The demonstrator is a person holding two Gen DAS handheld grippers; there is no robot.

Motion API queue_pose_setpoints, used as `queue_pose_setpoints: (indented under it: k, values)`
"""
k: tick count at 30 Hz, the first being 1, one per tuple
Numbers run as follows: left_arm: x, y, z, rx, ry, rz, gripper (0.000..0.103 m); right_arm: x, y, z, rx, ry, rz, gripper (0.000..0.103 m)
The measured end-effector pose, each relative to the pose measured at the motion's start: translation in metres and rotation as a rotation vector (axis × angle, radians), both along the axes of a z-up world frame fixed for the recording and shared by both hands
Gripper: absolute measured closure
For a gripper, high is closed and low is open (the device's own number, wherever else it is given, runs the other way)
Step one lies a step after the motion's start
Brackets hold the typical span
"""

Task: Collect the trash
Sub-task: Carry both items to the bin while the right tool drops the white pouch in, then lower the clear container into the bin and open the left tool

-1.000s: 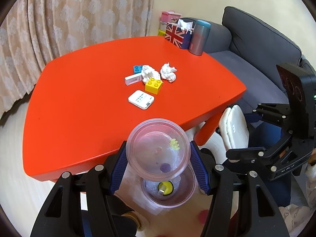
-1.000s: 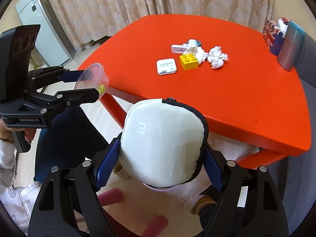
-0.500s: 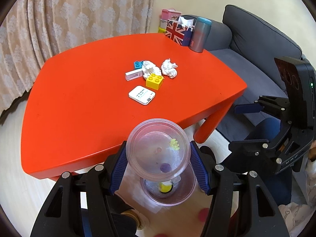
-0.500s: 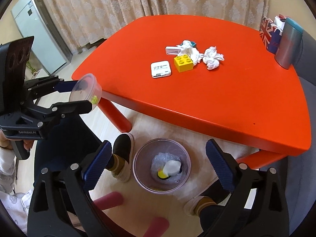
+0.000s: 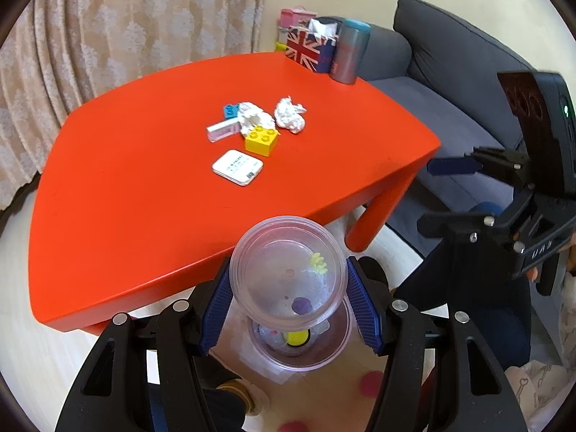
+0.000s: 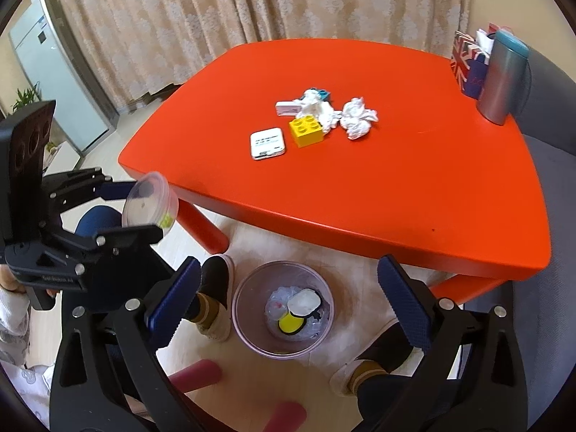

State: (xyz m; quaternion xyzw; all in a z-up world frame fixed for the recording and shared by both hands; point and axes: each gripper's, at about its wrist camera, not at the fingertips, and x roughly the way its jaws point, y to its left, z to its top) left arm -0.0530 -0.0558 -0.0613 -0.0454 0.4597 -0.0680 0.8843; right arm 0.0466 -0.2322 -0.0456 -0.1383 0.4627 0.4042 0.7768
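The bin [image 6: 248, 327] on the floor already holds a white pouch [image 6: 304, 301], the right gripper [image 6: 288, 307] jaws gape empty above it, the left gripper [image 5: 288, 288] jaws clamp a clear plastic cup [image 5: 288, 273], and two crumpled tissues [image 6: 358, 118] remain on the table [image 6: 396, 187].

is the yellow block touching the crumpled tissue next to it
Touching. In the right wrist view the yellow block has its far right corner pressed against the crumpled tissue, with no red table showing between them.

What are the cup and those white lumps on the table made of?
The cup looks like thin clear plastic: glossy, and you see through it. The lumps look like crumpled tissue paper: matte white, creased, irregular. The table looks smooth and painted or plastic; I can't tell which.
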Motion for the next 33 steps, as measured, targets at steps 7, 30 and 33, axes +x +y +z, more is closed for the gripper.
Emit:
queue_pose_setpoints:
  k: [7, 30, 33]
  values:
    - [0.008, -0.015, -0.007, 0.001, 0.032, -0.048, 0.044, 0.009, -0.01, 0.007, 0.02, -0.001, -0.038, 0.006]
    - [0.019, -0.02, -0.008, -0.015, 0.012, -0.032, 0.008, 0.02, -0.024, 0.013, 0.048, -0.013, -0.098, 0.006]
    - [0.018, -0.017, -0.007, -0.016, 0.012, -0.025, 0.008, 0.02, -0.023, 0.013, 0.047, -0.012, -0.094, 0.006]
